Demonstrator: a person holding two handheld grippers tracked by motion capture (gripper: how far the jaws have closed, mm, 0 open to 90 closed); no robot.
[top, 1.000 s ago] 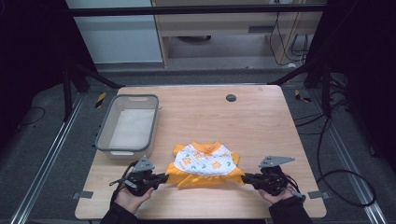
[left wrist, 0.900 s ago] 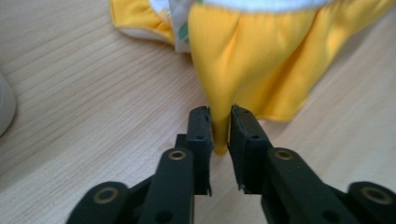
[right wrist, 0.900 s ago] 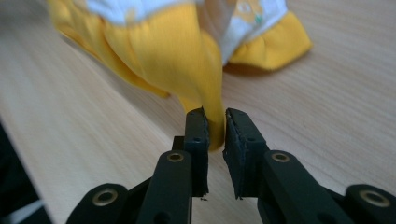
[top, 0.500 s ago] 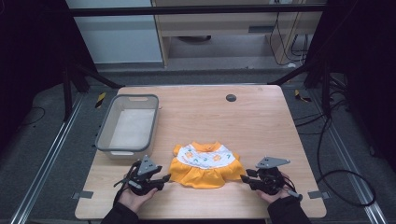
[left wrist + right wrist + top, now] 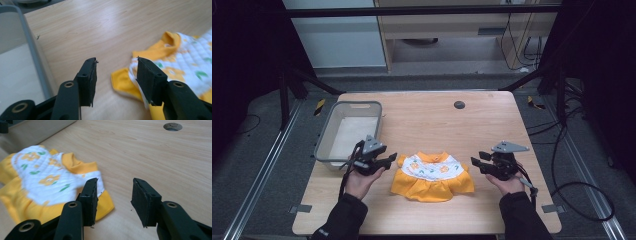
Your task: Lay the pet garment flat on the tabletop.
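- small yellow-and-white dress (image 5: 430,175) lay spread flat on the table (image 5: 422,112), near the front edge, neckline toward 12 o'clock, skirt toward 6.
- left gripper (image 5: 388,159) sat at the dress's 9 o'clock, just beside the sleeve; its jaws had just been opening and stood apart with only bare wood between them (image 5: 115,72), not on cloth.
- right gripper (image 5: 477,162) sat at 3 o'clock, just off the other sleeve; jaws likewise just opening, gaping, nothing held (image 5: 113,192).
- judgement: spreading looked done, both sleeves let go; whatever came after (folding, or moving it to the bin) was not started.
- grey bin (image 5: 324,145) at the dress's 10 o'clock, apparently empty, close behind the left hand.
- round hole (image 5: 459,104) in the table at 12 o'clock, well apart.
- nothing lay between dress and bin; the bin's near wall crowded the left gripper somewhat.
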